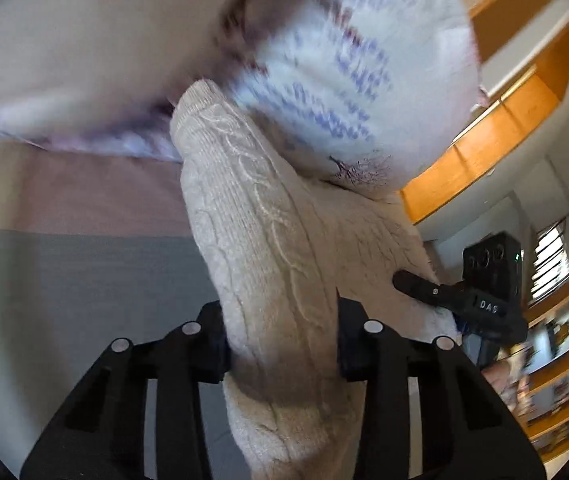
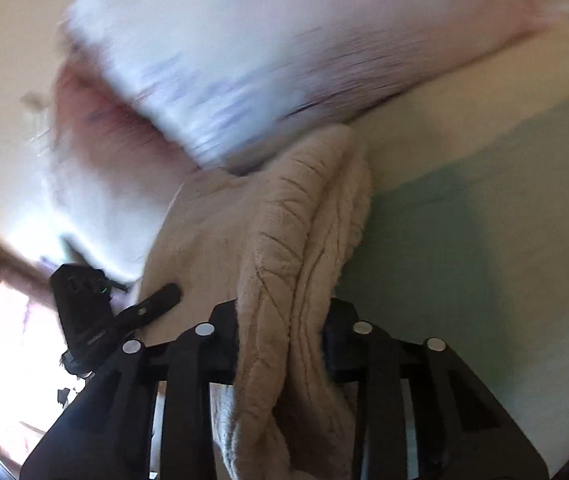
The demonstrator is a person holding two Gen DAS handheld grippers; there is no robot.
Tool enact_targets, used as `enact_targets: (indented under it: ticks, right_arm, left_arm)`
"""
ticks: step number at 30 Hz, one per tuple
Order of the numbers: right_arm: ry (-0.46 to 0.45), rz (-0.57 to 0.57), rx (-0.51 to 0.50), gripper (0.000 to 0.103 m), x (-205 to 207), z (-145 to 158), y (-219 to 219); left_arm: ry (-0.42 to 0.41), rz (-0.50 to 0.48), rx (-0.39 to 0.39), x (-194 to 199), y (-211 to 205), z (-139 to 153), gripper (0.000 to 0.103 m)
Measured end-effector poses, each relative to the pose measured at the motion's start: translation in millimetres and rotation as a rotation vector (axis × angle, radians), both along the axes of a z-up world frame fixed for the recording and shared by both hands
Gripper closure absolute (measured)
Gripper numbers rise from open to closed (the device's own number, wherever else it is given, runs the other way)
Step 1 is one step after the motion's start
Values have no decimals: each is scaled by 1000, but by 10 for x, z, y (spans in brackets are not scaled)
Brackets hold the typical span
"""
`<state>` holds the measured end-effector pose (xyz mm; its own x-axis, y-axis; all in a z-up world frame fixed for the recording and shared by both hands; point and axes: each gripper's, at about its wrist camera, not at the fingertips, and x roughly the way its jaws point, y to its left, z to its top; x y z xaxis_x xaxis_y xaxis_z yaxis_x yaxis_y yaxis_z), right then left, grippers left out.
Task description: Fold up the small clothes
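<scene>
A cream cable-knit garment (image 1: 260, 232) hangs stretched between both grippers, lifted above the bed. My left gripper (image 1: 282, 344) is shut on one bunched edge of it. My right gripper (image 2: 282, 344) is shut on another bunched edge of the same knit (image 2: 284, 240). In the left wrist view the right gripper (image 1: 484, 300) shows at the right, its finger against the knit. In the right wrist view the left gripper (image 2: 96, 312) shows at the left. Both views are motion-blurred.
A white pillow with blue and purple print (image 1: 348, 64) lies behind the garment, also in the right wrist view (image 2: 212, 52). A grey-green bedsheet (image 1: 64, 300) lies below. Wooden shelves (image 1: 496, 136) stand at the right; a bright window (image 2: 12, 344) is at the left.
</scene>
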<state>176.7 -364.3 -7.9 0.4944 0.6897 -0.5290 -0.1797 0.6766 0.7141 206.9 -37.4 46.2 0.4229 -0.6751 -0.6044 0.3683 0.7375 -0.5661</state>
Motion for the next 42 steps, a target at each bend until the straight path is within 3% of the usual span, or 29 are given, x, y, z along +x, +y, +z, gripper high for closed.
enact_targets:
  ticks: [3, 5, 7, 9, 10, 11, 12, 14, 17, 18, 19, 21, 23, 25, 27, 30, 32, 35, 38, 42]
  right_arm:
    - [-4, 71, -90, 70, 13, -91, 521]
    - [-10, 47, -172, 50, 25, -127, 681]
    - [-64, -36, -223, 45, -125, 50, 629]
    - [-170, -101, -192, 39, -398, 286, 528]
    - [-217, -99, -153, 27, -541, 384, 485]
    - [-254, -74, -111, 18, -673, 462, 473]
    - [-275, -11, -68, 17, -779, 518, 516]
    - [-251, 93, -54, 16, -827, 489, 701]
    - [-136, 65, -217, 16, -588, 219, 945]
    - [-82, 43, -207, 16, -447, 39, 914]
    - [-92, 24, -168, 16, -446, 2, 847]
    - [-79, -21, -88, 17, -539, 67, 703]
    - [-125, -66, -94, 14, -755, 160, 624]
    - [-191, -148, -220, 4, -1073, 273, 595]
    - [-201, -195, -353, 3, -1233, 291, 662]
    - [-152, -204, -546, 2, -1362, 121, 849]
    - [-109, -186, -617, 2, -1375, -28, 992]
    - [-81, -170, -679, 2, -1335, -203, 1138]
    - [-58, -168, -765, 2, -1284, -324, 1216]
    - [-57, -162, -767, 1, -1253, -328, 1259]
  left_arm:
    - [-29, 72, 84, -79, 348, 30, 59]
    - [-34, 125, 177, -95, 472, -34, 49]
    - [-64, 176, 196, -224, 631, 6, 44]
    - [-133, 217, 233, -428, 732, 136, 28]
    - [-176, 234, 240, -569, 775, 205, 21]
    - [-200, 236, 241, -669, 794, 243, 17]
    - [-214, 237, 246, -751, 839, 288, 15]
    - [-216, 239, 260, -918, 845, 315, 12]
    - [-167, 234, 276, -1139, 847, 239, 8]
    - [-152, 233, 284, -1191, 819, 195, 8]
    - [-137, 237, 299, -1242, 830, 143, 2]
    - [-130, 263, 353, -1344, 760, 78, 2]
    - [-126, 279, 403, -1437, 727, 3, 2]
    - [-109, 291, 450, -1491, 677, -84, 2]
    - [-86, 280, 486, -1516, 591, -206, 2]
    - [-62, 256, 540, -1537, 485, -359, 2]
    - [-54, 252, 591, -1544, 430, -438, 2]
    - [-38, 247, 642, -1518, 365, -535, 2]
    - [-59, 267, 644, -1553, 352, -562, 2]
    - [-63, 268, 637, -1569, 374, -583, 2]
